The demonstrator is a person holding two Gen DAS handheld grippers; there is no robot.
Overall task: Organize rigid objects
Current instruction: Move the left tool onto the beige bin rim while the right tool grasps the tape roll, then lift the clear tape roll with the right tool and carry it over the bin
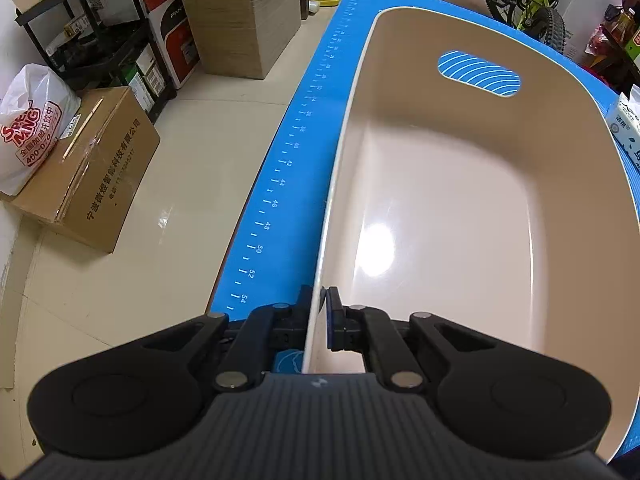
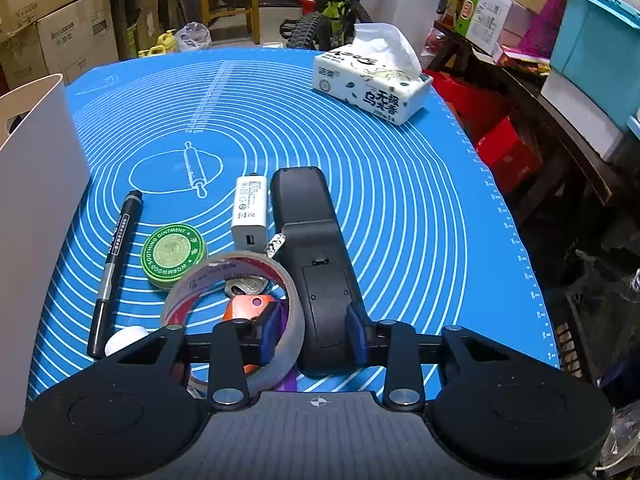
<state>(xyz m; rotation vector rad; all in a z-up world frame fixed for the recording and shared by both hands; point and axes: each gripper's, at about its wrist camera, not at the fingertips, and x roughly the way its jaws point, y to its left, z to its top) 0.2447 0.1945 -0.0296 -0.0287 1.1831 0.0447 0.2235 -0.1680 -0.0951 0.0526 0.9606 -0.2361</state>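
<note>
Blue mat (image 2: pixel 400 184) under scattered objects

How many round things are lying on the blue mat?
2: the green ointment tin beside the black marker, and the tape roll nearer the camera, by the right gripper. More may be hidden.

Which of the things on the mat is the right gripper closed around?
The black remote: the right gripper has a finger on each side of it. The tape roll, tin, marker and charger lie free.

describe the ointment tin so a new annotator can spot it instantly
On the blue mat, look at the clutter near the right gripper. The ointment tin lies between the black marker and the white charger, just beyond the tape roll. It's the only round green item.
</note>
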